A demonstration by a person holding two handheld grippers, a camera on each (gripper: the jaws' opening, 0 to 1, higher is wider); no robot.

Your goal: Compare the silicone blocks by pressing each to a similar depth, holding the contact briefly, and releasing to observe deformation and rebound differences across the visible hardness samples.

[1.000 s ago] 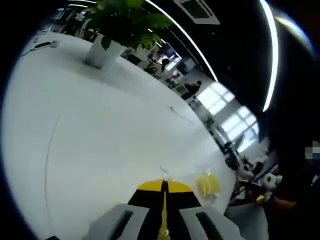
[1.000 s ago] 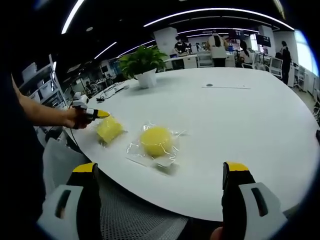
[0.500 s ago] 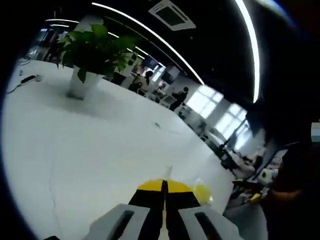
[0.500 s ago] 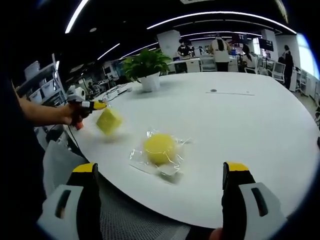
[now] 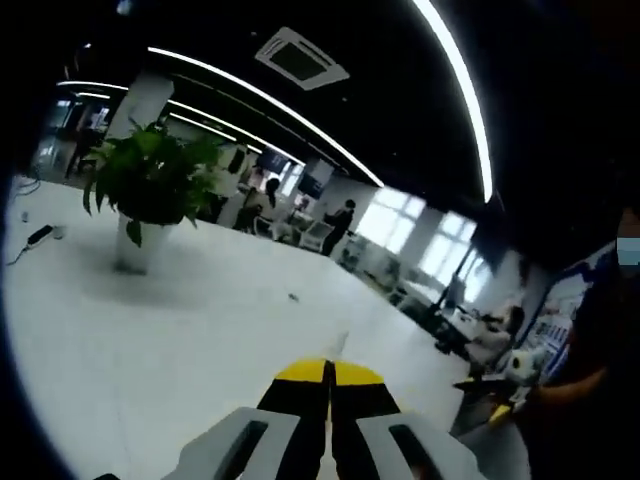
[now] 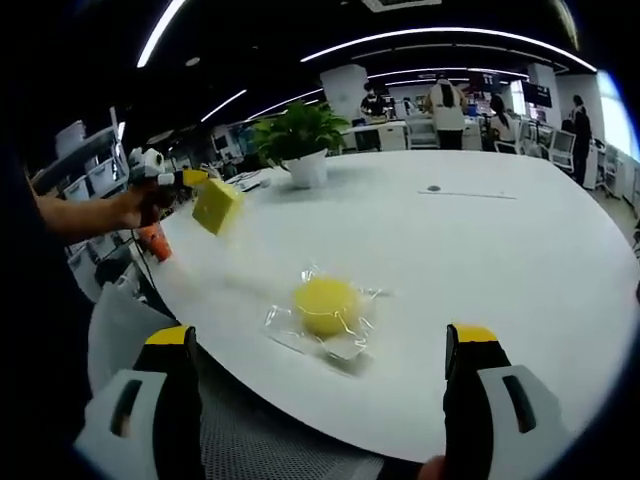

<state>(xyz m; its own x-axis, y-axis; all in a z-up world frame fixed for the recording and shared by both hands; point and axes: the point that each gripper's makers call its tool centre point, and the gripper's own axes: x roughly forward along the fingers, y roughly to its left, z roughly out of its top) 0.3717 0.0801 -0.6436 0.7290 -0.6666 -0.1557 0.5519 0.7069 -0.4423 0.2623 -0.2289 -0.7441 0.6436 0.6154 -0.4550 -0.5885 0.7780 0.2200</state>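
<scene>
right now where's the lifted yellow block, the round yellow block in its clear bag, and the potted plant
yellow square silicone block in clear wrap (image 6: 216,205), right gripper view, middle of its front face
round yellow silicone block in a clear bag (image 6: 325,304), right gripper view, top of the block
green potted plant in a white pot (image 5: 137,243), left gripper view, the pot

Hanging yellow block (image 6: 215,205) motion-blurred, edges unclear; left tongs (image 6: 186,178) too small to read grip there
</scene>
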